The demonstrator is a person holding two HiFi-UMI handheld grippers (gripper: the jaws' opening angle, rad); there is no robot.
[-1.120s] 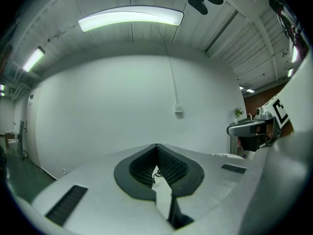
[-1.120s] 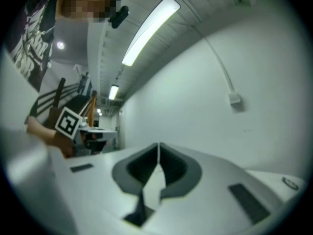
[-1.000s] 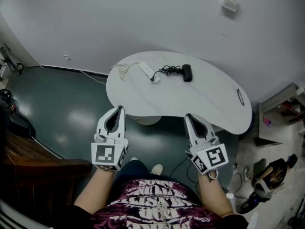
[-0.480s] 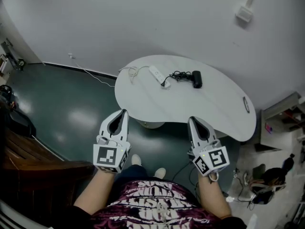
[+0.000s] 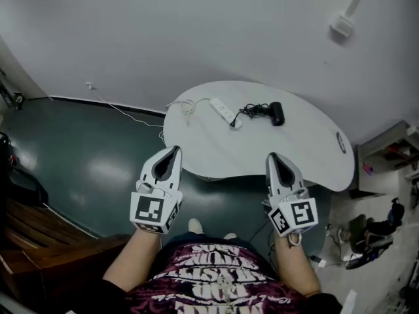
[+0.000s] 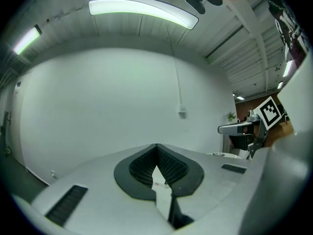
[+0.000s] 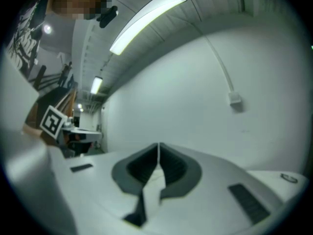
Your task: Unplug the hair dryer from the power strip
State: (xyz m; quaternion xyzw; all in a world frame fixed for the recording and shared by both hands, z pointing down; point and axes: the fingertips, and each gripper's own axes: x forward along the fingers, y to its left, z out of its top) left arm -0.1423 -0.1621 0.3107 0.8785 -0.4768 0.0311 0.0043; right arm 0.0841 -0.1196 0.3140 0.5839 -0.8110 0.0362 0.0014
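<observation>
In the head view a white power strip [image 5: 223,110] lies on the far side of a rounded white table [image 5: 301,156]. A black hair dryer [image 5: 277,113] rests to its right, with its tangled black cord [image 5: 254,111] running to a plug at the strip's near end. My left gripper [image 5: 174,150] and right gripper [image 5: 272,157] are held side by side before the table's near edge, well short of the strip. Both are shut and empty. In the left gripper view the left gripper [image 6: 157,146] has its tips together; in the right gripper view so does the right gripper [image 7: 159,145].
A white cable [image 5: 124,112] trails from the strip across the dark green floor to the wall. A wall box [image 5: 342,25] is mounted above the table. Shelving and clutter [image 5: 386,162] stand at the right. A brown wooden bench [image 5: 39,237] sits at the lower left.
Both grippers and the head camera have moved toward the table. The table and its objects appear nearer, and the gripper tips now reach its near edge.
</observation>
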